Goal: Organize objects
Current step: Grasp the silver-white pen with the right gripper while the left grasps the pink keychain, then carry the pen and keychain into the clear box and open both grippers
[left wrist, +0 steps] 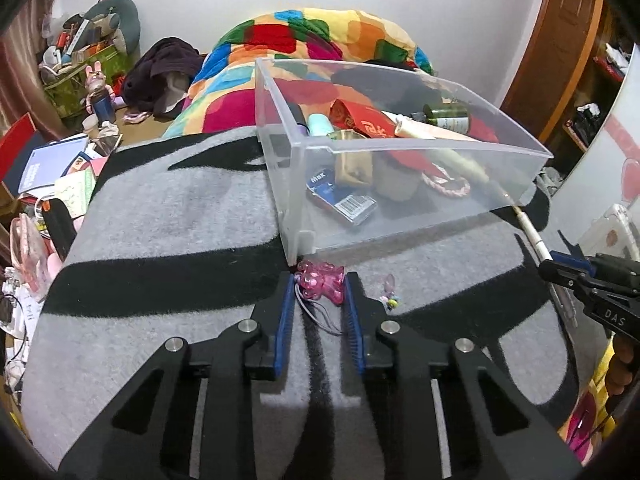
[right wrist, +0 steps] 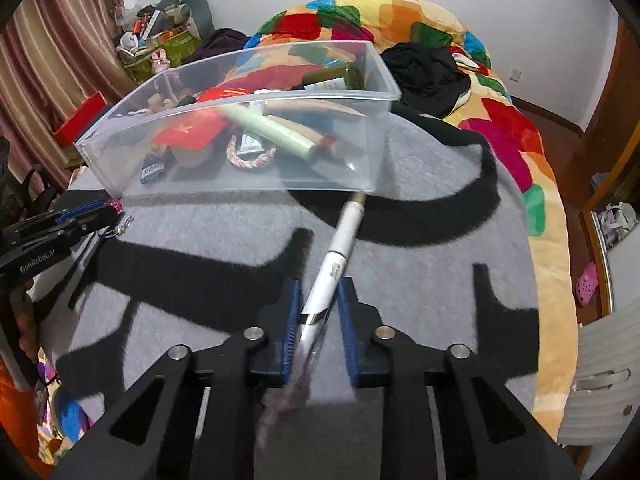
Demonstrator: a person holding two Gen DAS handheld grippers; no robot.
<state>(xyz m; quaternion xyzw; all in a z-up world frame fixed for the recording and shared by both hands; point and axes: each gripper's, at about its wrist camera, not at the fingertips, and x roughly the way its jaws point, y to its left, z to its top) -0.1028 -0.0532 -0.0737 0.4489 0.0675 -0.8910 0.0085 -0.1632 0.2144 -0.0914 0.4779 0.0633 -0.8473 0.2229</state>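
A clear plastic bin is already part-filled; a translucent pink bear charm is clamped by the left gripper, a white pen by the right gripper, both yet to be binned.

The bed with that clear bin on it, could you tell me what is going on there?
A person is tidying loose items off the grey-and-black blanket into the clear plastic bin, which already holds several things. The left hand-held gripper is shut on a pink bear charm beside the bin's corner. The right hand-held gripper has closed on a white pen. Neither item is in the bin yet.
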